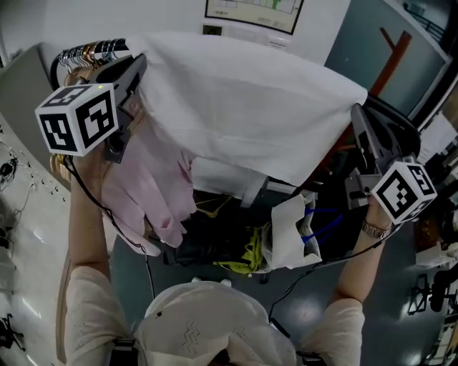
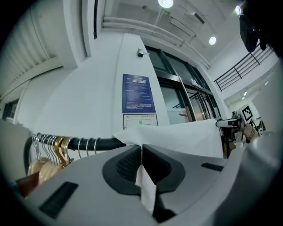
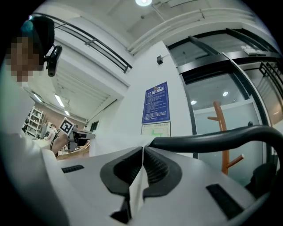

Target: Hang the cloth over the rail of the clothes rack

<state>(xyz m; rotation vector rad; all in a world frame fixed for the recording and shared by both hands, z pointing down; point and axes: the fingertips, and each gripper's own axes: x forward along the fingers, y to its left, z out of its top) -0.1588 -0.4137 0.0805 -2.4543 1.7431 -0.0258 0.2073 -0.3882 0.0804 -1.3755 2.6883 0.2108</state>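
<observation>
Holds left tongs and right tongs raised ahead on bare forearms, well apart, pointing roughly level. Clamps both pairs of jaws together on the white cloth, one edge pinched in each.

Bright ceiling lights — fisheye-warped edges.

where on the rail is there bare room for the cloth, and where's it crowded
Bare: the black rail from the right hand-held gripper out to its bend carries nothing. Crowded: hanger hooks bunch at the rail's left end beside the left hand-held gripper, a pink garment hanging below. The white cloth, pinched by both, spans the stretch between.
</observation>
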